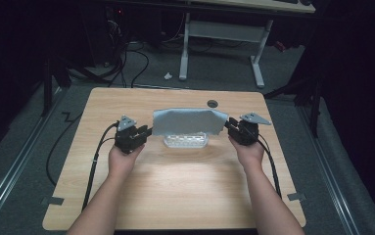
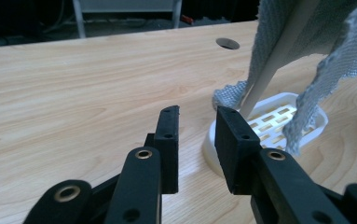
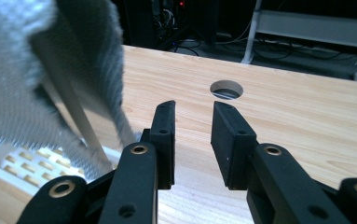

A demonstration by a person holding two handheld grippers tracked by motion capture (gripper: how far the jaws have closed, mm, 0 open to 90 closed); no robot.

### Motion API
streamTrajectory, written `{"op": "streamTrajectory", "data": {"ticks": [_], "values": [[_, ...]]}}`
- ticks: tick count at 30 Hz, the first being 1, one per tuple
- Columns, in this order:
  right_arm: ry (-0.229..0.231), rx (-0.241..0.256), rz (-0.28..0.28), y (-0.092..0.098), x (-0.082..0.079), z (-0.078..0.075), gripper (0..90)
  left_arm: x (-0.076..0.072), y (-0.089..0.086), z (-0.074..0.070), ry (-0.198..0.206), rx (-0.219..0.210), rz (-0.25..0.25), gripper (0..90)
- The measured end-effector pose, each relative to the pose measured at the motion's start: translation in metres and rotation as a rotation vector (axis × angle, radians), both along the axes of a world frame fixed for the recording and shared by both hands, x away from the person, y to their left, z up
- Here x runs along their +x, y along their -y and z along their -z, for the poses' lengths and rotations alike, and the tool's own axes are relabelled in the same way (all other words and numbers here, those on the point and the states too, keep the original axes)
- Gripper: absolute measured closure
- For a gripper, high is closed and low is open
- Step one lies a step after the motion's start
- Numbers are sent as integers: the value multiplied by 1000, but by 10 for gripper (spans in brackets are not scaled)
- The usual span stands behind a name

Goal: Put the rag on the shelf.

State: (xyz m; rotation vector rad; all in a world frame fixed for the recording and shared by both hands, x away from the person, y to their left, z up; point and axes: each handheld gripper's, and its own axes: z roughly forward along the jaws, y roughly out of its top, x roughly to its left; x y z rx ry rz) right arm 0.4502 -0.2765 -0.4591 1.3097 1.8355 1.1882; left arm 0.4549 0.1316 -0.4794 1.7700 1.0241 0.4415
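grey woven cloth (image 1: 189, 121) | draped over a pale slanted rod (image 2: 278, 56), edges frayed, hanging loose | white slotted tray (image 1: 185, 141) right under it, flat on the wooden table (image 1: 175, 181), roughly mid-table

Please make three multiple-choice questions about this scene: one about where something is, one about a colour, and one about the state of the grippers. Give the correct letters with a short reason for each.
1. Where is the grey cloth?
A. Draped above the white slotted tray, between the two grippers
B. Folded flat at the table's near edge
C. On the floor beside the table

2. What colour is the slotted tray?
A. Black
B. White
C. Red

3. How do the fingers of the left gripper and the right gripper stand?
A. Both pairs shut tight
B. Left pair shut, right pair apart
C. Both pairs apart, with nothing between them

Answers:
1. A, since the high view shows the cloth spread over the tray between the grippers.
2. B, since the tray looks white in all three views.
3. C, since each gripper view shows a bare gap between its fingers.
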Motion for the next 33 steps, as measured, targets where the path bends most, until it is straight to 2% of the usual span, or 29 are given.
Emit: {"op": "streamTrajectory", "data": {"ticks": [4, 7, 8, 11, 13, 15, 18, 21, 22, 24, 26, 27, 28, 30, 33], "values": [[26, 8, -7, 3, -12, -4, 708, -11, -15, -2, 9, 3, -19, 696], [21, -11, -14, 6, -25, -3, 695, -26, -27, -2, 19, 10, -33, 681], [39, -16, -20, 7, -31, -2, 690, -33, -31, -1, 26, 16, -37, 677], [33, -42, -25, 8, -49, 1, 651, -56, -38, 2, 38, 54, -28, 659], [32, -67, -33, 9, -62, 5, 634, -74, -42, 5, 33, 51, -15, 643], [36, -101, -37, 8, -78, 8, 619, -93, -43, 8, 35, 73, 1, 622], [30, -112, -52, 6, -104, 13, 617, -120, -42, 11, 10, 82, 30, 596], [-3, -90, -58, 3, -129, 21, 607, -145, -36, 19, -34, 62, 64, 565], [-12, -89, -60, 1, -137, 23, 601, -154, -34, 24, -30, 71, 78, 559], [-29, -103, -60, -1, -152, 29, 585, -167, -29, 34, -22, 115, 104, 555], [-36, -111, -58, 0, -166, 37, 574, -169, -24, 37, -68, 156, 140, 545], [-50, -116, -59, 0, -171, 42, 571, -169, -22, 39, -70, 162, 148, 533], [-65, -128, -67, -1, -174, 46, 568, -168, -21, 40, -75, 162, 149, 532], [-78, -146, -76, -1, -177, 51, 560, -165, -20, 41, -97, 135, 152, 531], [-91, -131, -72, -1, -174, 52, 547, -163, -18, 44, -100, 146, 155, 528]]}}
